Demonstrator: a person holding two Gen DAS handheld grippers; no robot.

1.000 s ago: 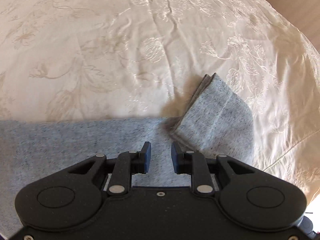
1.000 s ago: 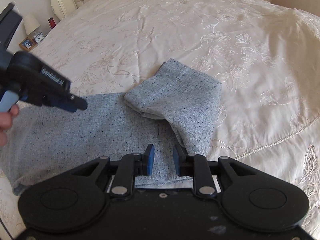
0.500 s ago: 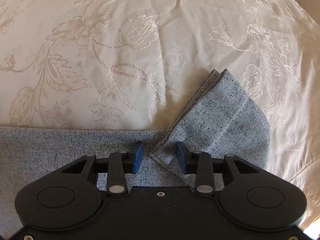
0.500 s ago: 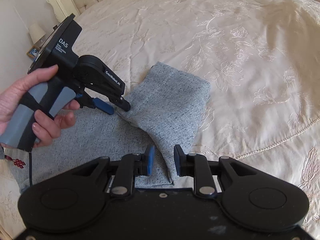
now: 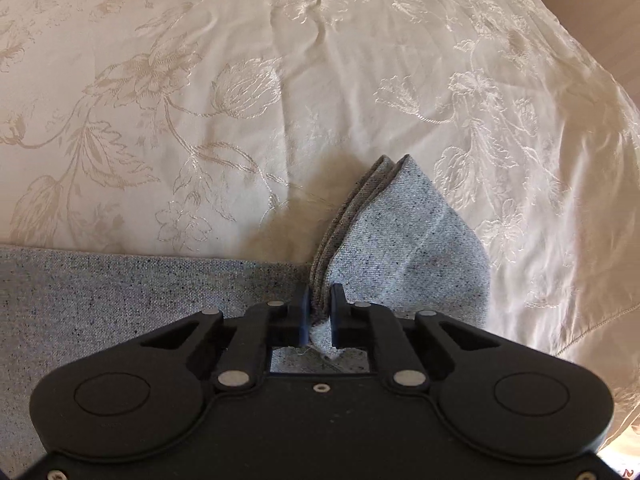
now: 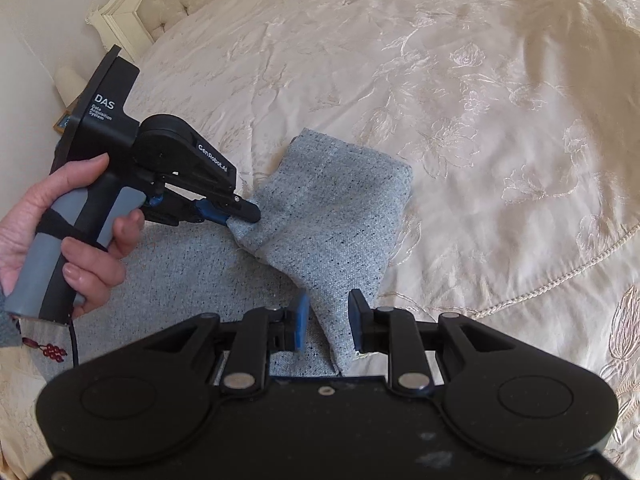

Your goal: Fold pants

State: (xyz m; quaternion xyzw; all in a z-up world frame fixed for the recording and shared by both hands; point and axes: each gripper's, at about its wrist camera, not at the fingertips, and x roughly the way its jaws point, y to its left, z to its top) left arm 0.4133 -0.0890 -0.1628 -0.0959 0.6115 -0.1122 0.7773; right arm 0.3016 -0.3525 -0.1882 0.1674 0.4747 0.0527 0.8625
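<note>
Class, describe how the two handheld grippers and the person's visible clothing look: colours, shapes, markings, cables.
Both the left gripper and the right gripper are matte black, with rounded bodies, silver pivot pins and blue pads. The left one has a grey pistol handle, white lettering "DAS" and a thin black cable. A grey knit sleeve shows at the wrist.

Matt speckled knit pants (image 5: 404, 256) on glossy embroidered satin bedspread (image 5: 280, 80).

On the left, the black handheld left gripper (image 6: 242, 216) carries white lettering: "DAS Data Acquisition System" on its flat back plate, "GenRobot.AI" along its arm.
</note>
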